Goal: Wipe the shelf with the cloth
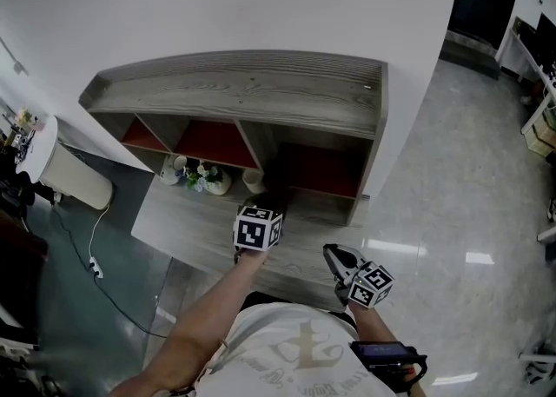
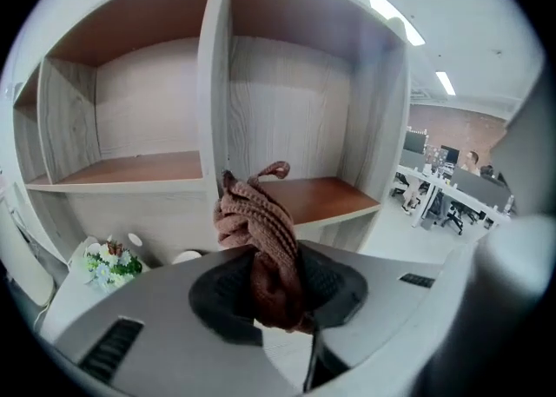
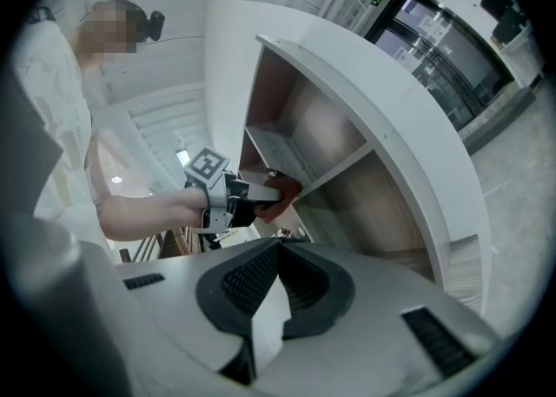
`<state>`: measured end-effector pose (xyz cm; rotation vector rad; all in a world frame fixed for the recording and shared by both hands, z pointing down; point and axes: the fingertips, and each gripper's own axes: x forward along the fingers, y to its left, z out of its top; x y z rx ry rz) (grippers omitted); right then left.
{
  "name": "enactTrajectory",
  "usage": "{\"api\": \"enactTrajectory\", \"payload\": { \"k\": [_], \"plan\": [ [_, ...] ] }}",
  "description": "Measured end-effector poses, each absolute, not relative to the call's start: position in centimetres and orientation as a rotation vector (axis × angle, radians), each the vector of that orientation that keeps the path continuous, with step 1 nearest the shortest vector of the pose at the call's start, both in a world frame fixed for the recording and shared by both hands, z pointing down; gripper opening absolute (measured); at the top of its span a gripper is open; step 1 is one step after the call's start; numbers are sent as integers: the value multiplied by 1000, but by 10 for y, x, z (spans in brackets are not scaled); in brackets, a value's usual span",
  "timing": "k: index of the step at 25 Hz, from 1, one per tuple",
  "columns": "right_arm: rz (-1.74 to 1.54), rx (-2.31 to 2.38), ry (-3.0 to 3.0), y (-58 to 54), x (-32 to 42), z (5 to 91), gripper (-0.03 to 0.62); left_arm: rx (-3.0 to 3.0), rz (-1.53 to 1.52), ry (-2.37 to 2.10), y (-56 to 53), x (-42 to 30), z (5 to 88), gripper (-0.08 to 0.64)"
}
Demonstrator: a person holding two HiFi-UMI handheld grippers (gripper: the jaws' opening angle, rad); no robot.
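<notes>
Finds the left gripper closed tight on a brown knitted cloth, pinched low in its bunch, with most of the fabric standing up and forward past the jaw tips. Places the cloth just short of the shelf, in front of its upright divider, with the brown board of one compartment ahead and to the right of this gripper; cannot confirm contact with any board. Notes a small bunch of flowers on the lower surface, down and to the left of this gripper. Finds the right gripper closed tip to tip on nothing, behind and to the right of the left one, clear of the shelf. Judges the cloth light, soft and limp, its coarse knit likely to drag rather than slide, its loose top loop liable to snag on an edge. Rates the hold across the gathered middle as sound; advises enough fabric proud of the jaws for knit, not gripper, to meet the wood.
</notes>
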<state>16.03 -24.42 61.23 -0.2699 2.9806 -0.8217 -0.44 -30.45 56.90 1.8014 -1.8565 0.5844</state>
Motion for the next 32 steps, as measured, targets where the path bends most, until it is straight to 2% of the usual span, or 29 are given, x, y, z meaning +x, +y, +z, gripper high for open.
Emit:
{"api": "enactTrajectory", "payload": {
  "k": [13,32],
  "plan": [
    [-828,-246,2971,-242,143,610,5,1997,388,-1892,-246,4,550,92],
    [-751,-390,3037,-240,60,598,5,2062,217,-1728,-205,-73,575,92]
  ]
}}
